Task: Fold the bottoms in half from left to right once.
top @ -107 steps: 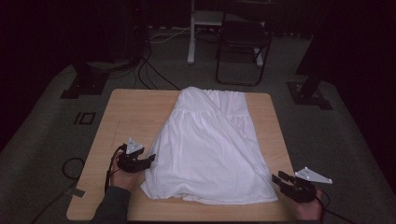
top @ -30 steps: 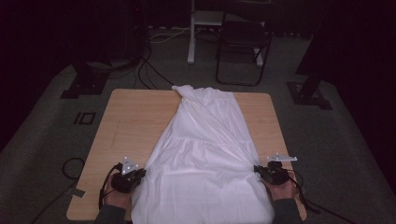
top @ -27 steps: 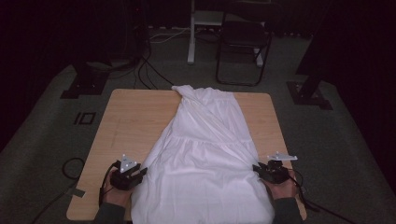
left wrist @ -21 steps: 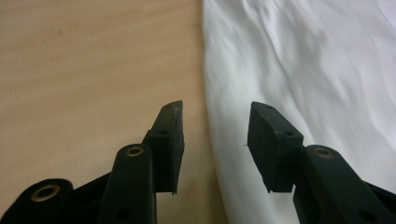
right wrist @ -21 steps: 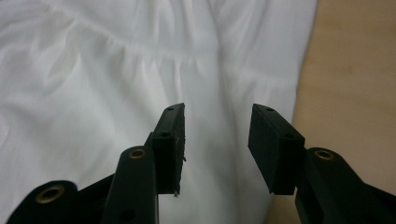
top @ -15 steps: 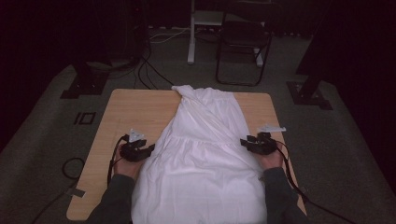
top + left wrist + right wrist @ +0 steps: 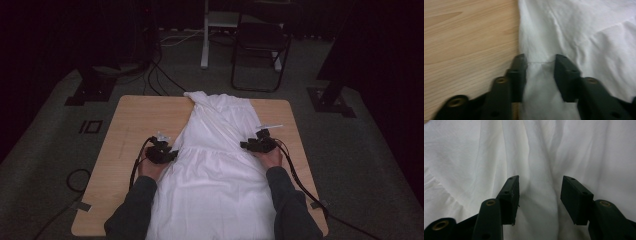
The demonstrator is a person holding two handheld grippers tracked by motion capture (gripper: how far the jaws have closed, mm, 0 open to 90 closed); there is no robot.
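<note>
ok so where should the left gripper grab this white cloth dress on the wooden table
Take the white cloth dress at its side edge by the horizontal seam, coming in from the bare wooden table side. The left gripper already straddles that edge with jaws open; the free edge there probably pinches easiest.

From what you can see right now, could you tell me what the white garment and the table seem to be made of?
The white garment looks like thin woven cloth, perhaps cotton, matte, with soft creases and a stitched seam. The table appears to be light wood or wood-look laminate; its grain lines show in the left gripper view.
</note>
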